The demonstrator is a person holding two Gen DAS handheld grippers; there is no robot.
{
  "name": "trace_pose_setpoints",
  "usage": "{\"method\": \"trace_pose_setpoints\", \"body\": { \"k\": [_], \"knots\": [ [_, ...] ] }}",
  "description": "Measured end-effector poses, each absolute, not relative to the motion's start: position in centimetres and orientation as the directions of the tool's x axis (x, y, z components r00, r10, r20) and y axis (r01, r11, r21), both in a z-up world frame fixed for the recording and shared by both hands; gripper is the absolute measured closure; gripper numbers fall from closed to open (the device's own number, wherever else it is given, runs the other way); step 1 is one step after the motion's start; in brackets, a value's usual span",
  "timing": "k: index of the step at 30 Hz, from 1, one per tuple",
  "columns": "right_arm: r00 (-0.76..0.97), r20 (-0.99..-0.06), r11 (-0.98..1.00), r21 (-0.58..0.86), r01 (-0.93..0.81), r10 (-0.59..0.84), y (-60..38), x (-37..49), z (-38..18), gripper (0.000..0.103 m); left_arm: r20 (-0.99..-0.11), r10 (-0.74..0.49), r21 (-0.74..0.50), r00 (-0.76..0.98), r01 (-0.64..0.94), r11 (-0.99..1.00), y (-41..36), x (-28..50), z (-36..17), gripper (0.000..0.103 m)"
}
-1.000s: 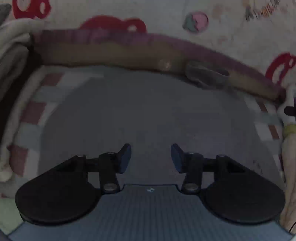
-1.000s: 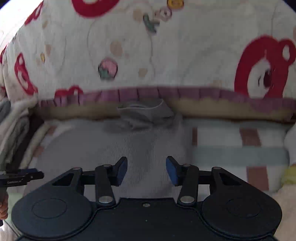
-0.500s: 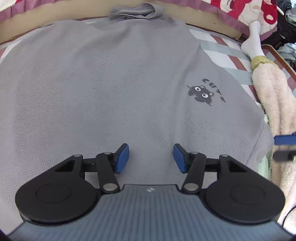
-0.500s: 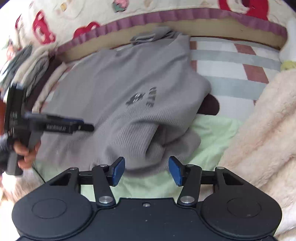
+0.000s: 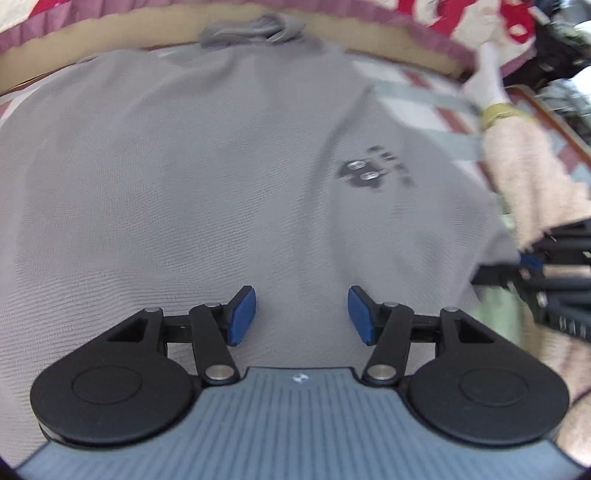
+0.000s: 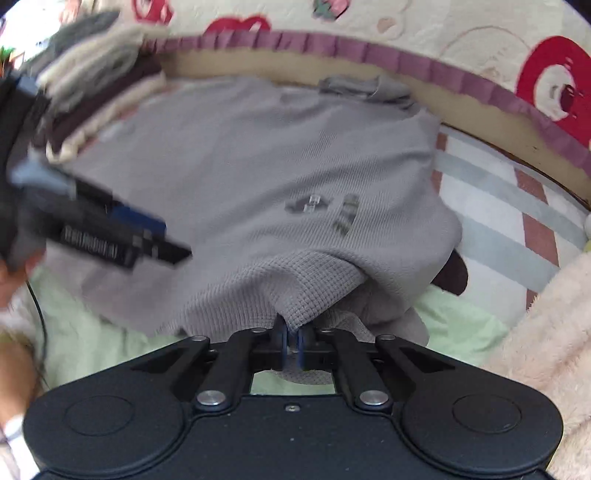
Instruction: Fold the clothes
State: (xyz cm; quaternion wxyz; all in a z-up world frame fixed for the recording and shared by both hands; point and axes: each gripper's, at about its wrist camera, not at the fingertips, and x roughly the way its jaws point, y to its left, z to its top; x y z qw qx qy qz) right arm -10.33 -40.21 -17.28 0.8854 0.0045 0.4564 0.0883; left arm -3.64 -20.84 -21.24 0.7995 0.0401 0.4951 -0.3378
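Note:
A grey knit sweater [image 5: 221, 184] with a small black cat print [image 5: 364, 173] lies spread on the bed, its collar [image 5: 255, 29] at the far side. My left gripper [image 5: 301, 314] hovers open just above the sweater's near part, with nothing between its blue pads. In the right wrist view, my right gripper [image 6: 291, 341] is shut on the near edge of the sweater [image 6: 258, 166], and the cloth bunches up at the pads. The left gripper [image 6: 159, 240] shows blurred at the left there. The right gripper [image 5: 524, 262] appears at the right edge of the left wrist view.
A stack of folded clothes [image 6: 92, 85] sits at the back left. A fluffy pink blanket [image 6: 546, 314] lies at the right, on a striped sheet [image 6: 498, 199]. Pale green fabric [image 6: 92, 332] is under the sweater's near edge. A quilt with red prints [image 6: 443, 29] borders the far side.
Both grippers have swung down from the quilt edge to the sweater's near side. The right gripper, open half a second ago, has shut on the sweater's near edge. The left stays open.

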Motion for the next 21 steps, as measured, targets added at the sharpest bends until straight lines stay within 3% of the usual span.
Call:
{"method": "trace_pose_setpoints", "body": {
  "k": [6, 9, 12, 13, 14, 15, 16, 20, 21],
  "knots": [
    [0.592, -0.776, 0.973, 0.223, -0.066, 0.218, -42.4, -11.4, -13.8, 0.098, -0.708, -0.687, -0.361, 0.161, 0.754, 0.548, -21.5, -6.6, -19.1, 0.039],
    [0.586, -0.769, 0.960, 0.274, -0.056, 0.254, -42.3, -11.3, -13.2, 0.098, -0.708, -0.699, -0.344, 0.101, 0.815, 0.466, -23.1, -8.1, -19.2, 0.034],
    [0.555, -0.749, 0.922, 0.375, -0.096, 0.362, -41.9, -10.6, -13.0, 0.097, -0.765, -0.629, -0.260, 0.137, 0.828, 0.496, -25.2, -8.2, -20.2, 0.034],
    [0.557, -0.742, 0.916, 0.389, -0.096, 0.374, -41.8, -10.3, -13.1, 0.097, -0.779, -0.609, -0.238, 0.152, 0.826, 0.511, -25.8, -8.0, -20.5, 0.038],
    [0.559, -0.735, 0.910, 0.403, -0.096, 0.385, -41.8, -9.9, -13.1, 0.097, -0.785, -0.595, -0.228, 0.173, 0.812, 0.537, -26.1, -7.2, -20.8, 0.048],
    [0.561, -0.727, 0.904, 0.417, -0.097, 0.396, -41.7, -9.6, -13.2, 0.097, -0.789, -0.584, -0.224, 0.192, 0.795, 0.564, -26.3, -6.3, -21.0, 0.075],
    [0.563, -0.720, 0.897, 0.431, -0.097, 0.407, -41.7, -9.2, -13.3, 0.095, -0.786, -0.582, -0.234, 0.209, 0.771, 0.593, -26.0, -5.3, -21.0, 0.095],
    [0.604, -0.710, 0.897, 0.442, -0.019, 0.363, -42.8, -8.4, -13.6, 0.082, -0.732, -0.627, -0.395, 0.267, 0.583, 0.710, -21.6, -1.2, -21.6, 0.095],
    [0.609, -0.716, 0.903, 0.430, -0.001, 0.341, -43.1, -8.4, -13.8, 0.064, -0.723, -0.633, -0.438, 0.277, 0.524, 0.730, -20.2, -0.4, -22.1, 0.095]
  ]
}}
